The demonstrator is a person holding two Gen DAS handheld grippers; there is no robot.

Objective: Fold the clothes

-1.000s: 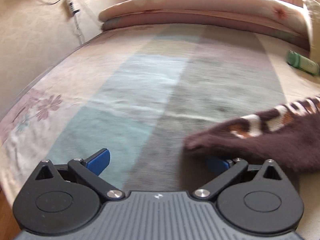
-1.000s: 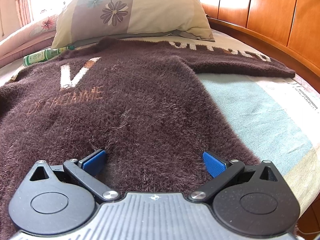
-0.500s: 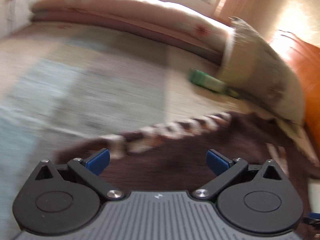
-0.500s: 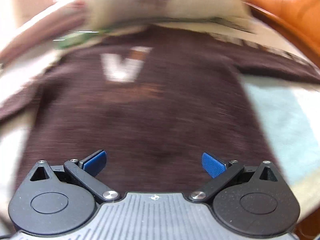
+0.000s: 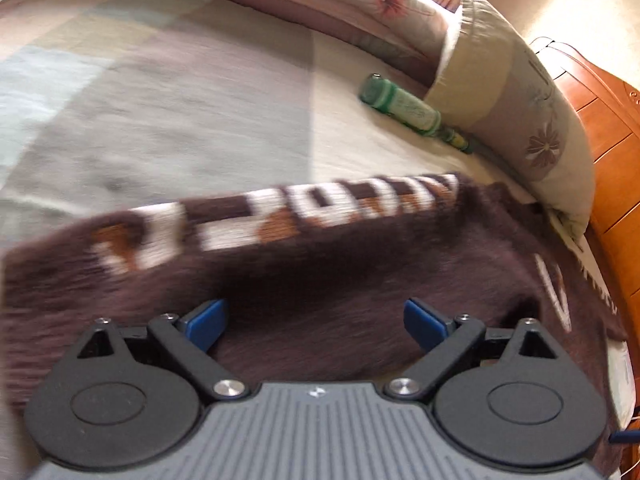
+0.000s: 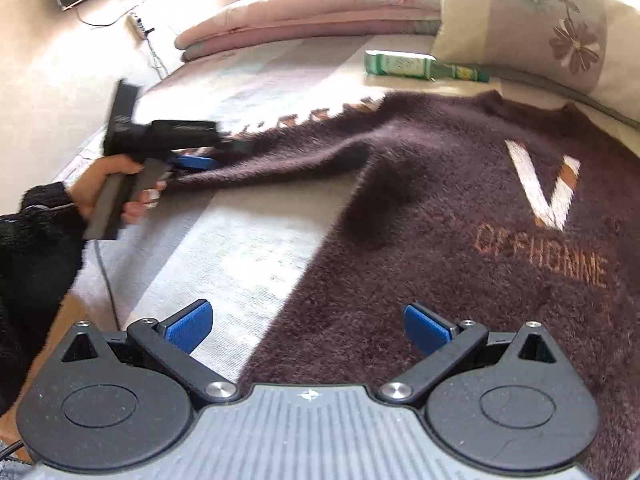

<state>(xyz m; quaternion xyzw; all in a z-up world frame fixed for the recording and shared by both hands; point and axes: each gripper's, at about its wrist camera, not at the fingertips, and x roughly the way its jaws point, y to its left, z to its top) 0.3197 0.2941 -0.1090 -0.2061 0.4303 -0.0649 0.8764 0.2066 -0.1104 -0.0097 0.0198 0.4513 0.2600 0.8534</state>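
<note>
Currently the brown sweater lies spread on the bed, collar toward the pillow. Left claw has just been narrowing, jaws apart over the sleeve, not clamped. Right claw stands apart, empty. Fabric looks soft, fuzzy, floppy; best pinched at sleeve cuff or hem edge.
</note>
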